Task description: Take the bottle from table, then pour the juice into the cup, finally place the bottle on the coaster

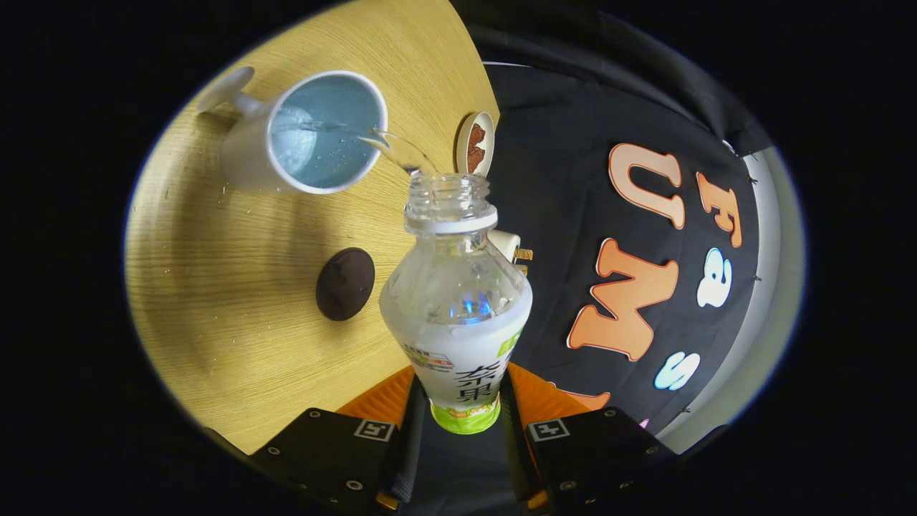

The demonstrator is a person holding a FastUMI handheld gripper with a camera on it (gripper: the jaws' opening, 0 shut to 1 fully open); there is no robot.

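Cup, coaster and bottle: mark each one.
cup (247, 154): gripper view, white outer wall.
coaster (345, 284): gripper view, middle of dark disc.
bottle (458, 358): gripper view, label, clamped by gripper (458, 419).

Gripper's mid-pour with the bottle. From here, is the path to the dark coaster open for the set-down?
Probably yes. The gripper is shut on the bottle, which is pouring into the white cup. The dark coaster lies bare on the wooden table, nearer the fingers than the cup, with nothing between.

Clear glossy plastic bottle (456, 287) with paper-like label. Smooth white cup (315, 136). Matt wood-grain table (215, 287); dark matt coaster (345, 284).
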